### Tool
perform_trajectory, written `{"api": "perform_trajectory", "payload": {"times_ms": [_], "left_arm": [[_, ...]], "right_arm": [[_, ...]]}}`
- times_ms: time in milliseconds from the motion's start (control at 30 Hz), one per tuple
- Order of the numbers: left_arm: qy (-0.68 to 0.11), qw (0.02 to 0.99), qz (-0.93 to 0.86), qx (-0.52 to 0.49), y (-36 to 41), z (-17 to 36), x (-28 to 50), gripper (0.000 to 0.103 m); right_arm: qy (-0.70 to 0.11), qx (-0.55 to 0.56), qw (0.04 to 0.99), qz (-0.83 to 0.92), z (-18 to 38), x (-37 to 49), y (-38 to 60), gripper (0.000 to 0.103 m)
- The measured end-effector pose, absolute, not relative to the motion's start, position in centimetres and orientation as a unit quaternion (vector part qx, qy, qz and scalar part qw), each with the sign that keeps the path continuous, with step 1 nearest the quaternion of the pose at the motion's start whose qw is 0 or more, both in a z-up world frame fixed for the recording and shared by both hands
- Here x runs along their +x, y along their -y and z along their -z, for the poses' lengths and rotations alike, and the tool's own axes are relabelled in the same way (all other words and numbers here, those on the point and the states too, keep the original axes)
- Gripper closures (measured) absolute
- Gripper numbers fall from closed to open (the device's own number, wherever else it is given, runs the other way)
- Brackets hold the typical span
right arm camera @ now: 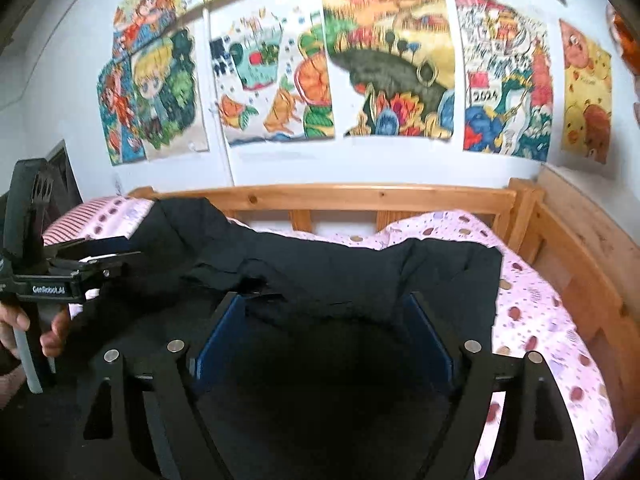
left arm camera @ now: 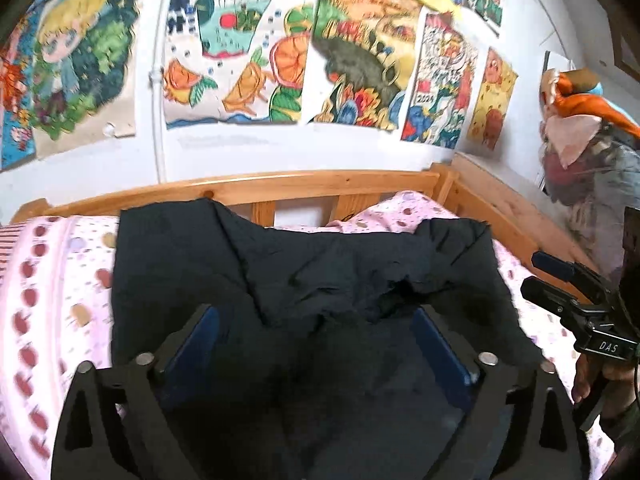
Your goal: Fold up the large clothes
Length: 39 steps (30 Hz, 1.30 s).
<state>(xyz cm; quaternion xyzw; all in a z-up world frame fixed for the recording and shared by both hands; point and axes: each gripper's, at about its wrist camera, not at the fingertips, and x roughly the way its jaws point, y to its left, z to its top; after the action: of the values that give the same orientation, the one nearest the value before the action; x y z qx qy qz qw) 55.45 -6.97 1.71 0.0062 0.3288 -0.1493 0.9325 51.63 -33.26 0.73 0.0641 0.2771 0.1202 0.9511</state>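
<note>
On the far left we see the pale pink bed sheet printed with dark red and brown dots point(left arm camera: 52, 280), and a red-and-white striped pillow edge point(right arm camera: 72, 220) at its head. Spread across the middle of that sheet lies the large black fabric garment point(left arm camera: 312, 264), rumpled, its far edge reaching almost to the slatted pine bed rail point(left arm camera: 280, 188), with a raised fold on each side and a dip between them.

Our left gripper point(left arm camera: 316, 320) hangs low over the near part of the black garment. Its blue-lined fingers point(left arm camera: 204, 332) stand wide apart with cloth lying between them; we cannot tell whether the fingers touch the fabric. From the right wrist view this same gripper appears at the left edge, held in a bare hand point(right arm camera: 24, 332), its tips over the garment's left side.

Our right gripper point(right arm camera: 326, 312) is likewise spread wide above the garment's near edge, black cloth filling the gap, and nothing is pinched. In the left wrist view it shows at the right edge, over the sheet just beside the garment's right border.

Behind the rail, the white wall carries a row of bright hand-coloured paper drawings point(right arm camera: 384, 64). At the far right a bundle of orange, white and grey cloth point(left arm camera: 580, 128) hangs by the bed's wooden corner post point(right arm camera: 524, 208).
</note>
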Motion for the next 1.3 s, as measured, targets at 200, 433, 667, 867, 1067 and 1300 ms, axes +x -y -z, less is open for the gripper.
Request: {"api": "perform_trajectory", "payload": {"times_ms": [200,433,667,867,1067,1300], "left_arm": [[-0.279,0.948,0.15,-0.004,6.6,-6.5,48.2,0.0],[-0.227,0.965,0.126,0.026,6.8,-11.0,39.6,0.0],[-0.205,0.97,0.124,0.043,6.0,-13.4,31.5,0.0],[-0.202,0.97,0.122,0.064,5.5,-13.6,25.7,0.0],[-0.201,0.967,0.136,0.076,4.8,-12.8,20.9,0.0],[-0.204,0.965,0.141,0.087,4.2,-10.6,17.5,0.0]], "right_arm": [[-0.237,0.06,0.963,-0.114,-5.2,45.6,33.6,0.013],[-0.208,0.059,0.97,-0.112,-9.3,37.9,34.1,0.011],[-0.195,0.054,0.973,-0.112,-11.4,30.6,34.1,0.01],[-0.19,0.05,0.975,-0.109,-12.3,25.1,33.9,0.01],[-0.191,0.037,0.975,-0.11,-12.1,20.4,33.5,0.01],[-0.202,0.034,0.971,-0.125,-10.5,16.5,33.2,0.01]]}}
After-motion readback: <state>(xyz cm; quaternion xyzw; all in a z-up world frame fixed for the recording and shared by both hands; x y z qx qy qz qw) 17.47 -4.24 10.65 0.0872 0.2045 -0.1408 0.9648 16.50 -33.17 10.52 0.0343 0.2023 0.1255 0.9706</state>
